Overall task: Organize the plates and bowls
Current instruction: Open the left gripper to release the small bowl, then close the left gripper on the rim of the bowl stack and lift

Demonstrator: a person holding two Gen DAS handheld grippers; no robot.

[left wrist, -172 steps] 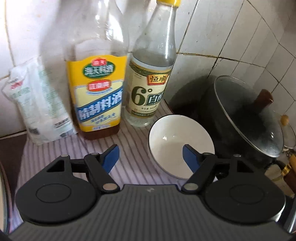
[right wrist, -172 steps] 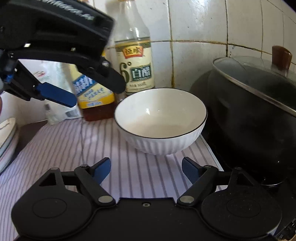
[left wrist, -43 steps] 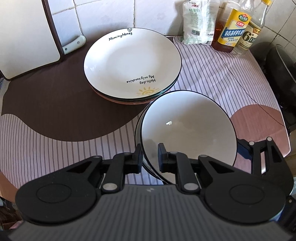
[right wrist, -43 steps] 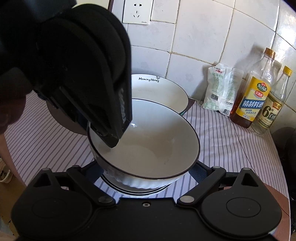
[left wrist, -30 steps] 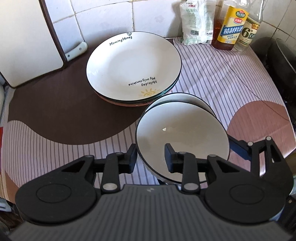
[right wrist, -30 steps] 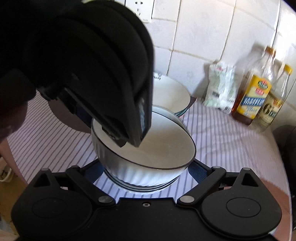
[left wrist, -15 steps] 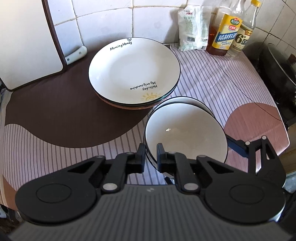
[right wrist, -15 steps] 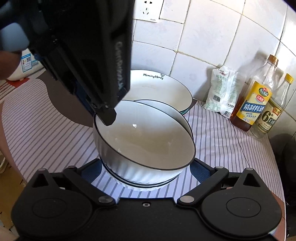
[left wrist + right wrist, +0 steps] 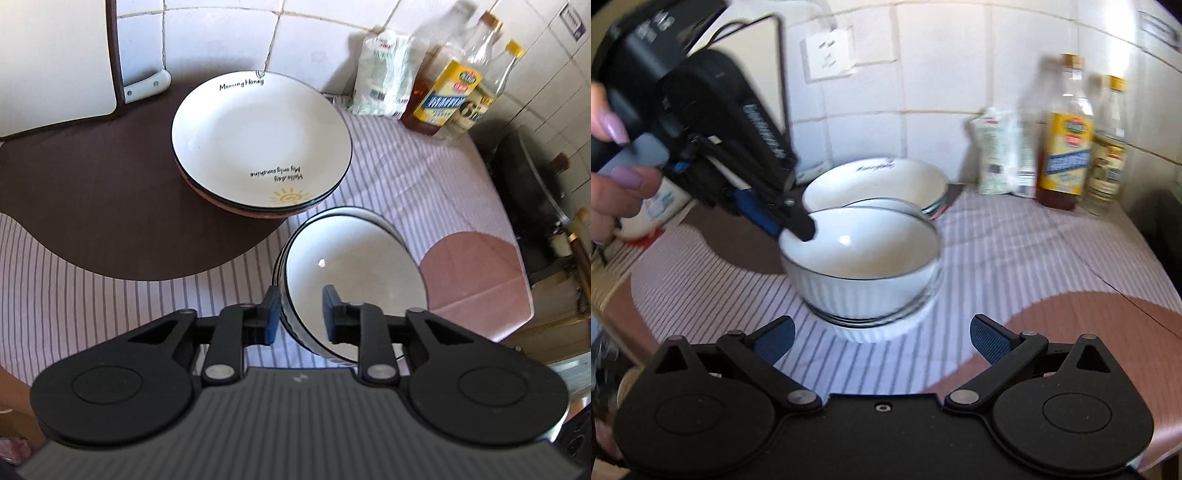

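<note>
A stack of white ribbed bowls (image 9: 354, 280) with black rims stands on the striped cloth, the top bowl (image 9: 860, 254) resting a little tilted in the ones below. My left gripper (image 9: 301, 314) straddles the top bowl's near rim, one finger outside and one inside. Its jaws are opening and the pads show a gap to the rim. From the right wrist view, the left gripper (image 9: 786, 225) reaches the rim from the left. My right gripper (image 9: 882, 339) is open, just short of the stack, with nothing between its fingers. A stack of white plates (image 9: 258, 144) sits behind the bowls.
A bag (image 9: 380, 88) and two bottles (image 9: 443, 96) stand at the back wall. A dark lidded pot (image 9: 532, 177) is at the right. A cutting board (image 9: 55, 59) and a knife handle (image 9: 147, 86) lean at the back left. The table's edge (image 9: 524, 314) runs near right.
The left jaws have widened off the bowl's rim. The right gripper has drawn back, so the bowl stack no longer sits between its fingers. The top bowl stays in the stack.
</note>
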